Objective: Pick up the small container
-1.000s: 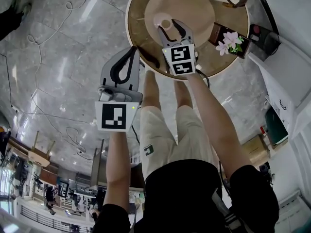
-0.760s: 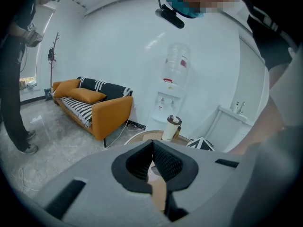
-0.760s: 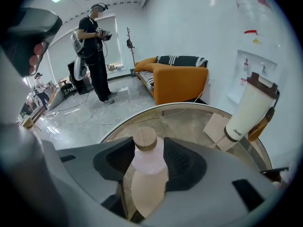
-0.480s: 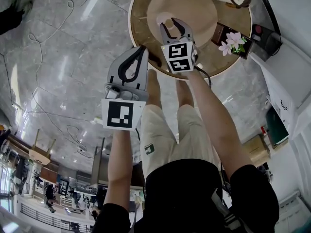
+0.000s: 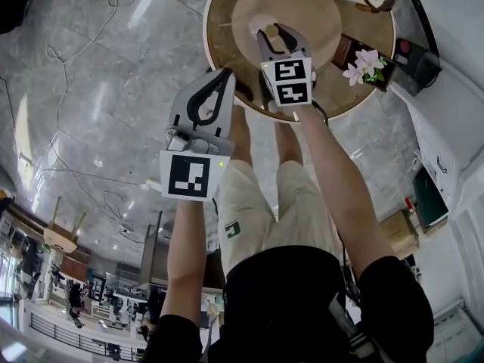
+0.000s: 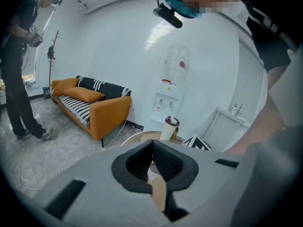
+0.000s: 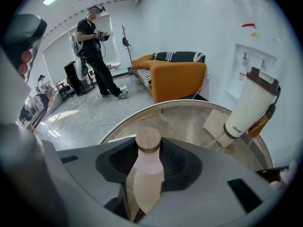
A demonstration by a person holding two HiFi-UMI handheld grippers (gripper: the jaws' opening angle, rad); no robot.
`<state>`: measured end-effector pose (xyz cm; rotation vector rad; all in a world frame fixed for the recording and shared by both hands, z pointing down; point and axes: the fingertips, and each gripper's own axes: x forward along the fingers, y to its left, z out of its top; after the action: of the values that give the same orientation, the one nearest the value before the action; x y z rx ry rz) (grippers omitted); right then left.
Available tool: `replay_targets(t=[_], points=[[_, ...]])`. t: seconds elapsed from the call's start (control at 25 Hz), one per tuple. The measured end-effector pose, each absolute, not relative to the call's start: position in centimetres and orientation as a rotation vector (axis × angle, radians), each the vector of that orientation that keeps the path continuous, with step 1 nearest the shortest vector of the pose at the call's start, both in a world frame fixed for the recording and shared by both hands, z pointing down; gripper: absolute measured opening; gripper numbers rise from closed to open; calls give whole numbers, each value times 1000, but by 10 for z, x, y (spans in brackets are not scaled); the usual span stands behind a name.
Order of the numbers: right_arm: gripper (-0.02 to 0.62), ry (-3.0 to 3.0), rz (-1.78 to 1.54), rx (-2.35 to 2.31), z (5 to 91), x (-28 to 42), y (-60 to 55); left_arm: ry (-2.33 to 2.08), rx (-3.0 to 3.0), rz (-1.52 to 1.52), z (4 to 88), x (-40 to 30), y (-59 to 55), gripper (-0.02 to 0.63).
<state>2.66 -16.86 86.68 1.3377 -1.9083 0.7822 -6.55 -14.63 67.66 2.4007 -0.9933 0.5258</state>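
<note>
Right now the small container [image 7: 147, 181] is between the jaws of the right gripper [image 5: 278, 31]. It is a pink bottle with a round wooden cap [image 7: 148, 140]. In the head view it is at the top middle of the picture, on the round table [image 7: 189, 122]. It stands straight up, cap on top. The right jaws have just been closing, and their black pads now touch the bottle on both sides. I think the next move is to lift it straight up so it does not tip. The left gripper [image 5: 224, 74] is lower and to the left, near the table edge. Its jaws are together and hold nothing. A tall white cup [image 7: 246, 110] at the right says "Jeep".
</note>
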Motion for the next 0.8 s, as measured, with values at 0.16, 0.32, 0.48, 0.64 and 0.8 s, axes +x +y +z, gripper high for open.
replay_targets(t=[0.16,0.32,0.48,0.64,0.8], points=[[143,-1917,777,1359,853,39,-172,-1006,2404,513,672,-63,-147,17],[143,-1947,766,1371,826,46,-174,-1020,2406,494,664,-59,-148,17],[143,-2000,762,1347,789,49,-174,-1025,2399,454,652,-50,-146,17],[143,-2054,713,1324,743,54,-175,-1029,2408,421,631,-39,-142,17],[143,-2117,662,1335,689,60,-176,-1040,2421,399,602,-29,-136,17]])
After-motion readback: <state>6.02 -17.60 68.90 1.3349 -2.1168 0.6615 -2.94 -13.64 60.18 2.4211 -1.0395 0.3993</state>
